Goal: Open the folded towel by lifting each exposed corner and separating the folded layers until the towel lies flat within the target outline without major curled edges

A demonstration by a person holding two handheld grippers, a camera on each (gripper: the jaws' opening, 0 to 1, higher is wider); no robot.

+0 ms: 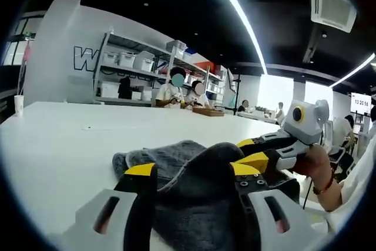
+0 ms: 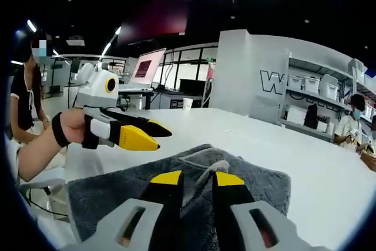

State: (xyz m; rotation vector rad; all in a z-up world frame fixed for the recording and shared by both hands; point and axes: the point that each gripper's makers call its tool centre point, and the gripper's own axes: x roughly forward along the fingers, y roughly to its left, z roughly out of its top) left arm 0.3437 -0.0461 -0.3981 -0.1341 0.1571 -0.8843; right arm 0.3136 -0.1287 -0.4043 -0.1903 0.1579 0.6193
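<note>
The near end of the grey towel was cut off at the bottom of the left gripper view, behind the jaws, so its full outline could not be made out there. No outline could be made out on the white table. In the right gripper view the towel was also partly hidden by the jaws, and its near edge ran out of the picture.

The towel lay on the table, bunched and folded in the left gripper view, with a raised fold between the jaws. In the right gripper view it looked flatter, with a small light loop or tag near the jaw tips.

The left gripper had its yellow-tipped jaws apart, with the towel fabric rising between them; whether the jaws pressed the cloth could not be told. The right gripper had its jaws only a little apart, the tips over the towel and just beside the loop; contact could not be confirmed.

In the left gripper view the right gripper came in from the right, held in a hand, with its tips at the towel. In the right gripper view the left gripper came in from the left, jaws apart, above the towel's edge.

Shelves with white bins stood behind, with people seated near them.
</note>
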